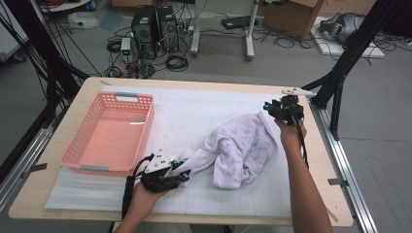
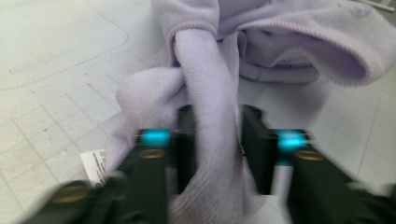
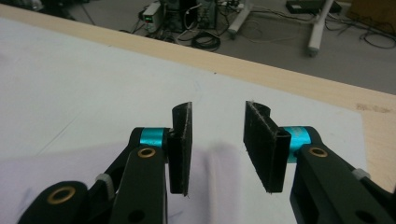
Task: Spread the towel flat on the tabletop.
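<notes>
Lilac garment [image 1: 240,148] lies beside the pink basket [image 1: 111,133], nothing between.

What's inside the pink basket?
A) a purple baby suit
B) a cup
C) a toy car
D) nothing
D: the pink basket shows only its bare floor, while the lilac garment lies on the white mat beside it.

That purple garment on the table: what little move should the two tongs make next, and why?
Probably bring the right tongs down onto the far edge of the purple garment and close them. They hang open above it with nothing between them, while the left tongs have a twisted strip of the cloth between their jaws. The garment lies crumpled beside the pink basket, so a second grip would help lift it.
</notes>
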Tool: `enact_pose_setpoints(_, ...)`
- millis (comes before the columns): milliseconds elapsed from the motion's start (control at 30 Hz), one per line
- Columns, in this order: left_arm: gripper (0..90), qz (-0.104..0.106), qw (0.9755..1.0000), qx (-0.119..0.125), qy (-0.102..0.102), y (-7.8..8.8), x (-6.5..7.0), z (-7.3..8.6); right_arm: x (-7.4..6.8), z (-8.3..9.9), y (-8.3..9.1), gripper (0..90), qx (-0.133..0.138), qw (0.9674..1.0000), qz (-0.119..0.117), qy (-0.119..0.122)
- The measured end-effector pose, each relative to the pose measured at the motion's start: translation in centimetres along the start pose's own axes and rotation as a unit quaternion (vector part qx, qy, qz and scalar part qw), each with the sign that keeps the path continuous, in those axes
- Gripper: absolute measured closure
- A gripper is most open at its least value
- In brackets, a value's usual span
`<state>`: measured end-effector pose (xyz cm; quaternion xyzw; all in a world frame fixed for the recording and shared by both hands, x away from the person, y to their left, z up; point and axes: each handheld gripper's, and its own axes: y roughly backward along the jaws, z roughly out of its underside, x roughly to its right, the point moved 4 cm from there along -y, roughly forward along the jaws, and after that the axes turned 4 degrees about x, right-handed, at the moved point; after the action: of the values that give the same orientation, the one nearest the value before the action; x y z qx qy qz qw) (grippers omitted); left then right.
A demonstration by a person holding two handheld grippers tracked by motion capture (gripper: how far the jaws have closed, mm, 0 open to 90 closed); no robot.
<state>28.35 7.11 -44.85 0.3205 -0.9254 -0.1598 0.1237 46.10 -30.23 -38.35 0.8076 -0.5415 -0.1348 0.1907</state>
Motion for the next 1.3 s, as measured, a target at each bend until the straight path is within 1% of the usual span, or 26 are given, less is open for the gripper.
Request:
enact_pose_setpoints(33,44.5,0.001,1.0,0.005,0.003,0.1,0.0,-0.3,0.0,0.3,0.6,61.8,0.001,1.0,-0.001,0.008)
enact_pose_setpoints(133,43.9,0.008,0.9997,0.02,-0.008,0.0,0.2,-1.5,-0.4,1.9,2.8,60.8,-0.001,0.9997,-0.016,0.018)
enact_pose_setpoints(233,44.8,0.025,0.9994,0.017,-0.016,-0.8,0.4,-2.9,-0.8,4.0,4.6,59.2,-0.013,0.9991,-0.026,0.03)
enact_pose_setpoints(267,45.5,0.036,0.9991,0.015,-0.015,-1.3,0.6,-3.4,-1.0,4.6,5.2,58.4,-0.022,0.9988,-0.027,0.033)
enact_pose_setpoints(300,45.1,0.048,0.9987,0.012,-0.013,-1.9,0.8,-3.9,-1.3,5.2,5.7,58.5,-0.025,0.9986,-0.031,0.036)
enact_pose_setpoints(333,44.0,0.065,0.9978,0.009,-0.006,-2.6,1.1,-4.5,-1.6,5.8,6.2,58.4,-0.022,0.9984,-0.036,0.039)
enact_pose_setpoints(367,42.3,0.087,0.9962,0.006,-0.001,-3.5,1.6,-5.1,-1.9,6.3,6.7,58.4,-0.024,0.998,-0.038,0.044)
enact_pose_setpoints(400,41.2,0.099,0.9951,0.005,-0.001,-4.0,2.0,-5.3,-2.2,6.9,7.2,58.4,-0.024,0.9977,-0.04,0.05)
enact_pose_setpoints(433,40.5,0.113,0.9935,-0.002,-0.004,-4.9,2.6,-5.6,-2.4,7.3,7.5,58.2,-0.027,0.9975,-0.044,0.05)
enact_pose_setpoints(533,38.0,0.126,0.9918,-0.02,-0.01,-6.6,3.8,-5.6,-2.8,8.5,8.4,57.6,-0.025,0.9972,-0.052,0.046)
enact_pose_setpoints(600,37.8,0.133,0.9903,-0.035,-0.019,-7.6,4.6,-5.2,-3.0,9.2,8.8,57.0,-0.023,0.9972,-0.056,0.045)
enact_pose_setpoints(633,37.8,0.131,0.9901,-0.042,-0.026,-7.9,4.8,-5.1,-3.0,9.5,9.0,56.9,-0.023,0.9971,-0.058,0.045)
enact_pose_setpoints(700,37.6,0.129,0.989,-0.065,-0.035,-8.8,5.3,-4.5,-3.1,9.9,9.2,56.3,-0.025,0.9968,-0.061,0.045)
enact_pose_setpoints(733,37.7,0.124,0.9879,-0.08,-0.049,-9.4,5.5,-4.1,-3.1,10.1,9.3,55.7,-0.027,0.9969,-0.062,0.042)
enact_pose_setpoints(767,40.6,0.118,0.9875,-0.088,-0.056,-9.7,5.7,-3.9,-3.2,10.4,9.3,54.9,-0.028,0.9967,-0.064,0.041)
enact_pose_setpoints(800,50.1,0.111,0.9863,-0.098,-0.073,-10.0,5.9,-3.7,-3.2,10.5,9.4,54.7,-0.029,0.9966,-0.066,0.041)
enact_pose_setpoints(833,67.3,0.109,0.9854,-0.098,-0.086,-10.1,6.0,-3.7,-3.3,10.8,9.5,54.1,-0.028,0.9965,-0.069,0.04)
enact_pose_setpoints(867,77.8,0.109,0.9854,-0.093,-0.092,-10.0,6.0,-3.9,-3.3,10.9,9.6,54.0,-0.028,0.9963,-0.071,0.039)
enact_pose_setpoints(900,80.3,0.113,0.987,-0.082,-0.08,-9.9,5.9,-4.5,-3.3,11.1,9.6,53.9,-0.028,0.9962,-0.072,0.039)
enact_pose_setpoints(967,81.5,0.112,0.99,-0.058,-0.064,-9.5,5.2,-5.5,-3.2,11.6,9.8,53.8,-0.03,0.9961,-0.074,0.037)
enact_pose_setpoints(1033,81.5,0.107,0.9927,-0.034,-0.044,-8.9,4.1,-6.8,-3.1,11.9,9.9,53.8,-0.032,0.9959,-0.077,0.034)
enact_pose_setpoints(1067,81.5,0.104,0.9939,-0.018,-0.034,-8.5,3.3,-7.7,-3.0,12.0,9.9,53.9,-0.034,0.9958,-0.079,0.032)
enact_pose_setpoints(1133,81.4,0.091,0.9955,0.001,-0.026,-8.0,2.1,-8.9,-3.0,12.1,9.9,53.7,-0.031,0.9951,-0.089,0.031)
enact_pose_setpoints(1200,81.4,0.071,0.9972,0.004,-0.023,-7.7,0.6,-9.8,-3.3,12.1,9.8,52.5,-0.033,0.9938,-0.101,0.032)
enact_pose_setpoints(1233,81.4,0.055,0.9983,0.002,-0.018,-7.6,-0.4,-10.2,-3.6,12.2,9.7,51.6,-0.038,0.9925,-0.112,0.033)
enact_pose_setpoints(1300,81.5,0.027,0.9996,0.005,-0.007,-7.5,-1.9,-10.5,-4.5,12.2,9.2,48.7,-0.042,0.9888,-0.136,0.043)
